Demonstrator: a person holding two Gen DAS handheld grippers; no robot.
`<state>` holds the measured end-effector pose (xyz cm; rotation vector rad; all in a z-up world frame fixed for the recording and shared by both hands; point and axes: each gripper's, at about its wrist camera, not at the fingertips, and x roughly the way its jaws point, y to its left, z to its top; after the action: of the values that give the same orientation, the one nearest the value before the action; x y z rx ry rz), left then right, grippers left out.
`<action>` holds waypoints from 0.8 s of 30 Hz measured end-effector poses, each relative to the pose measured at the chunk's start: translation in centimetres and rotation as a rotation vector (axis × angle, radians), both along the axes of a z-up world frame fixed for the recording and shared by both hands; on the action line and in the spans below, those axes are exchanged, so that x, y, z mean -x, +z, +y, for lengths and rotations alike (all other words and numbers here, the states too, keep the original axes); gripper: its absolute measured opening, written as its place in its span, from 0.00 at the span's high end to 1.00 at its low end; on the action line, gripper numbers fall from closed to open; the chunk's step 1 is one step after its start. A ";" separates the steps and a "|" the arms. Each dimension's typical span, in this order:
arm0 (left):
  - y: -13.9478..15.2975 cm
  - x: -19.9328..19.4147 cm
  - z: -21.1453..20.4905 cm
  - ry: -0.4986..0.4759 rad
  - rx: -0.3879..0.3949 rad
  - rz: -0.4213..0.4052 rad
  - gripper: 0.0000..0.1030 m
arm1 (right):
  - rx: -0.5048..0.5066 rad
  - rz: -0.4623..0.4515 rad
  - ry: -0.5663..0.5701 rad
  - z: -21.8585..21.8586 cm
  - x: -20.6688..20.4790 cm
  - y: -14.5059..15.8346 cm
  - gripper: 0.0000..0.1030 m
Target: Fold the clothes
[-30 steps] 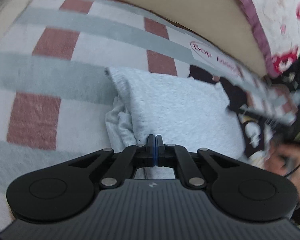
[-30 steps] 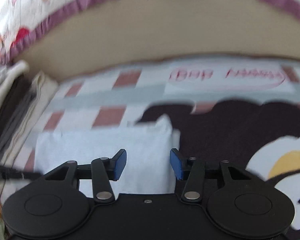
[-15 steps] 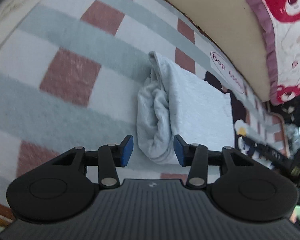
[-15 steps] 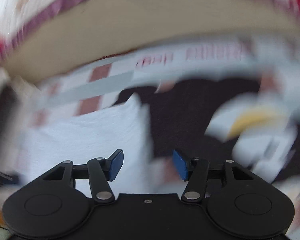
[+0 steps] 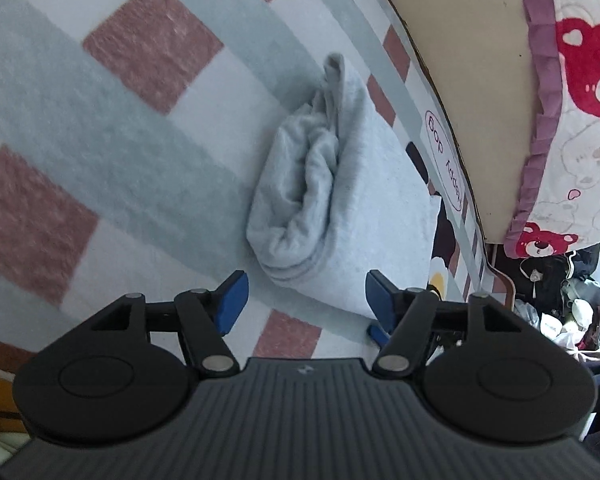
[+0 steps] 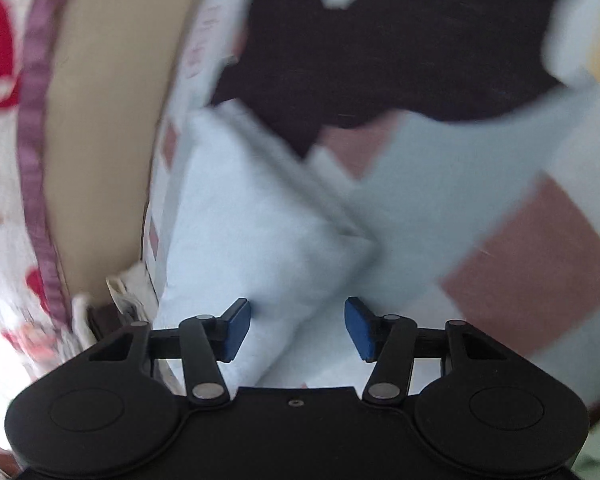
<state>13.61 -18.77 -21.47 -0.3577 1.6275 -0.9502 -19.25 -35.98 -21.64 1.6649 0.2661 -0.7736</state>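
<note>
Opening left gripper (image 5: 302,296) jaws, nothing held

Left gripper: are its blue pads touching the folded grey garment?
Apart. In the left wrist view the left gripper has jaws opening, and checked blanket shows between each pad and the folded grey garment; nothing is between them.
</note>
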 end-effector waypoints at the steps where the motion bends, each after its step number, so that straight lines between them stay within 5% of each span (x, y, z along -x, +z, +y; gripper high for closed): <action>1: -0.1 0.4 0.0 0.020 0.005 0.003 0.35 | 0.044 0.016 0.017 -0.3 -0.7 0.4 0.39; 4: -1.0 1.6 0.3 0.102 0.028 0.042 0.32 | 0.154 0.008 -0.010 0.1 -1.8 0.1 0.34; 8: -2.6 3.6 0.0 0.189 0.025 0.064 0.32 | 0.142 -0.101 -0.162 0.8 -0.9 -1.7 0.35; 10: -2.7 4.1 -0.4 0.231 0.017 0.025 0.31 | 0.171 -0.102 -0.164 0.6 -0.7 -1.5 0.63; 15: -0.7 4.1 -0.5 0.396 -0.003 -0.233 0.25 | 0.317 -0.039 -0.076 -0.4 -1.2 0.6 0.72; 20: -0.8 2.9 -3.5 0.234 0.017 -0.279 0.22 | 0.381 0.003 -0.021 -2.0 -0.9 1.7 0.72; 22: -0.8 2.7 -4.0 0.183 0.044 -0.307 0.25 | 0.476 0.089 0.040 -2.3 -1.4 2.8 0.72; 24: -0.9 2.5 -4.5 0.132 0.071 -0.336 0.70 | 0.574 0.176 0.107 -2.6 -2.0 4.0 0.72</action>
<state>11.15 -23.22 -22.33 -0.3299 1.2529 -0.9153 -17.28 -38.56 -17.68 1.0374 0.2269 -0.8235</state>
